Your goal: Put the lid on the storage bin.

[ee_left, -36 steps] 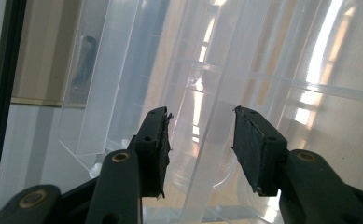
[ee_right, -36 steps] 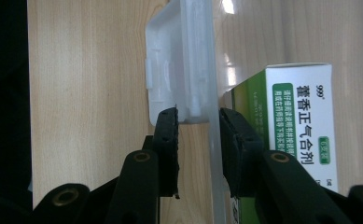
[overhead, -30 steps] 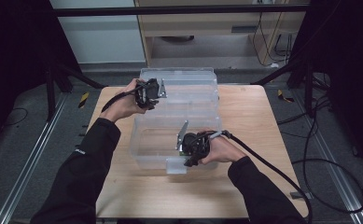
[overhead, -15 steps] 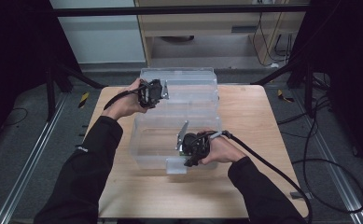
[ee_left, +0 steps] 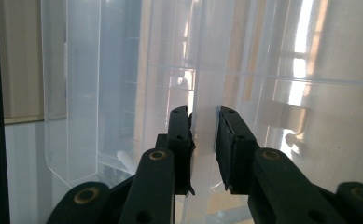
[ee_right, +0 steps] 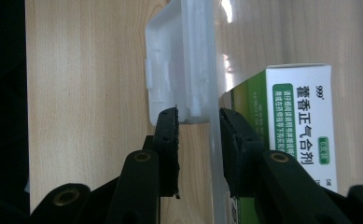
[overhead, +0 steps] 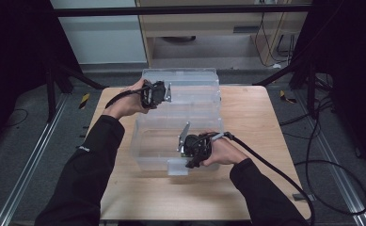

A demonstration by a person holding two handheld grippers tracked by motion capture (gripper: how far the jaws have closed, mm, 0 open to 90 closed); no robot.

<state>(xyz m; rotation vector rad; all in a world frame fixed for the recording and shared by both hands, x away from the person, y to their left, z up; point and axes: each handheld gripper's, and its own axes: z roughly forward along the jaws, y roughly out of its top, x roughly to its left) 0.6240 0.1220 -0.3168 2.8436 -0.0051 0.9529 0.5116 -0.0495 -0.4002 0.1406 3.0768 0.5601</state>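
Observation:
A clear plastic storage box [overhead: 152,141] stands on the wooden table [overhead: 246,188], its lid [overhead: 194,89] raised at the back. My left gripper [overhead: 167,94] is at the lid's left part. In the left gripper view its jaws [ee_left: 203,119] have just been closing and now press on a clear plastic edge [ee_left: 205,70] between the pads. My right gripper [overhead: 186,157] is at the box's front wall. Its jaws [ee_right: 198,119] are shut across that wall and the white latch [ee_right: 179,60]. A white and green medicine carton [ee_right: 300,130] shows behind the wall.
Cables trail from both grippers, the right one [overhead: 284,179] across the table's right side. Bare wood lies in front of and right of the box. Black frame posts [overhead: 53,89] and a cabinet [overhead: 209,33] stand beyond the table.

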